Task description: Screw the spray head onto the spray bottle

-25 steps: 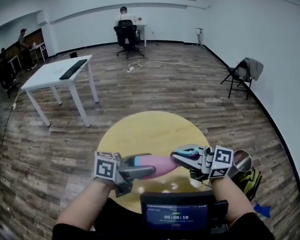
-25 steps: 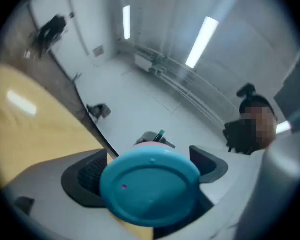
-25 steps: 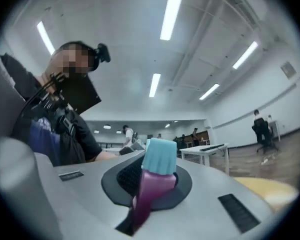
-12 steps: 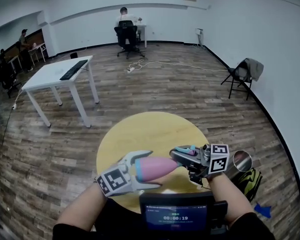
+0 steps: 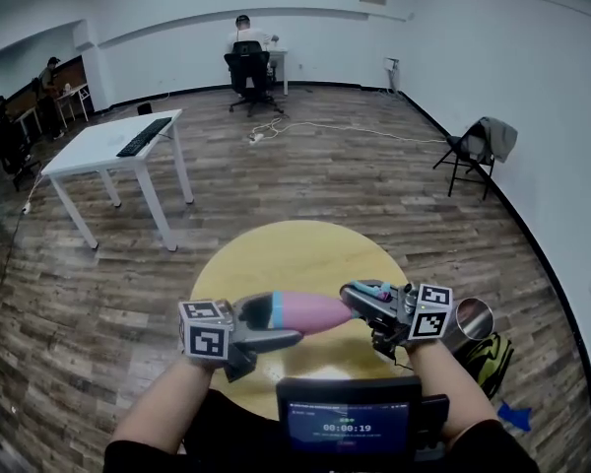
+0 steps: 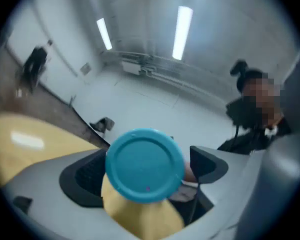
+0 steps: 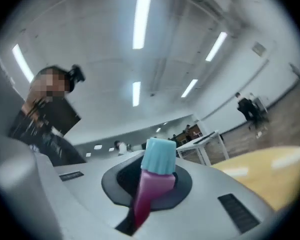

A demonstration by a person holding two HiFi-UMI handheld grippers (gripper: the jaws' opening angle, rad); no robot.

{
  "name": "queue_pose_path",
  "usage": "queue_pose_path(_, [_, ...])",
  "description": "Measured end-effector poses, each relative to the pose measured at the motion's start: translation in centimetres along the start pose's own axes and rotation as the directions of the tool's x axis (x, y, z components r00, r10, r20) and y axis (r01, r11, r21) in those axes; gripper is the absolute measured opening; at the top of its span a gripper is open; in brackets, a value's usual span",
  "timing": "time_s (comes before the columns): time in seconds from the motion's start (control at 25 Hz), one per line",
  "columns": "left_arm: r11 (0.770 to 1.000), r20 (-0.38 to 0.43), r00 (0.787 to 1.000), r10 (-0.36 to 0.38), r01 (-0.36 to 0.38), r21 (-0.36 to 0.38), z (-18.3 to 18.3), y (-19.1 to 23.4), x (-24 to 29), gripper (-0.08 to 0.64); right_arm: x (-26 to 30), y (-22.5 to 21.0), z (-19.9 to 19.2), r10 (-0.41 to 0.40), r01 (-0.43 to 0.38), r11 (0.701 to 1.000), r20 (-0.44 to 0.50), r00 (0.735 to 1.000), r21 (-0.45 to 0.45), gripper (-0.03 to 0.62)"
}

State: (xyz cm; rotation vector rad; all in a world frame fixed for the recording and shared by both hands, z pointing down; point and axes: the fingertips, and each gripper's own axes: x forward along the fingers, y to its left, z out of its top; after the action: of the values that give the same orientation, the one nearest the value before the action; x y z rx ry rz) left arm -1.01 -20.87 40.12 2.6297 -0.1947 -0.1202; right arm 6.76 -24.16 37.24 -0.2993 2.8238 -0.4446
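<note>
Tabletop [image 5: 295,249] round, rim at 6 o'clock below grippers; open floor [image 5: 374,180] toward 12. Left gripper [image 5: 276,325] jaws clamp spray bottle [image 5: 305,311] level, neck toward 3 o'clock, just beside spray head [image 5: 372,292] pinched in right gripper [image 5: 358,304] jaws.

Spray head [image 7: 156,178] tight between jaws, apparently

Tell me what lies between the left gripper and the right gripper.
The spray bottle, clamped in the left gripper, its pink end pointing at the right gripper; the head view shows it.
</note>
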Motion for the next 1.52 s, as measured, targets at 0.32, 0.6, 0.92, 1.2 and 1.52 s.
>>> queue_pose_path(0.32, [0.634, -0.215, 0.903, 0.372, -0.078, 0.770, -4.5, 1.0, 1.1, 0.549, 1.1, -0.9, -3.0, 0.026, 0.002, 0.959, -0.094, 0.995, 0.283, 0.015])
queue_pose_path(0.6, [0.904, -0.333, 0.943, 0.023, 0.123, 0.410, -6.9, -2.5, 1.8, 0.527, 1.4, 5.5, -1.3, 0.094, -0.123, 0.978, -0.172, 0.981, -0.166, 0.014])
queue_pose_path(0.92, [0.865, 0.066, 0.963, -0.262, 0.264, -0.426, -1.2, -3.0, 1.2, 0.531, 1.3, 9.3, -0.6, 0.171, -0.246, 0.872, -0.206, 0.963, -0.424, 0.015])
queue_pose_path(1.2, [0.897, -0.048, 0.989, 0.143, -0.109, 0.428, 0.7, -2.7, -1.2, 0.547, -1.8, 0.4, 1.6, 0.034, -0.048, 0.990, 0.108, 0.994, 0.135, 0.015])
queue_pose_path(1.52, [0.744, -0.227, 0.964, 0.137, 0.051, 0.667, -4.7, -4.1, 1.9, 0.537, 1.8, 4.1, -1.2, 0.109, -0.105, 0.994, -0.100, 0.989, 0.042, 0.015])
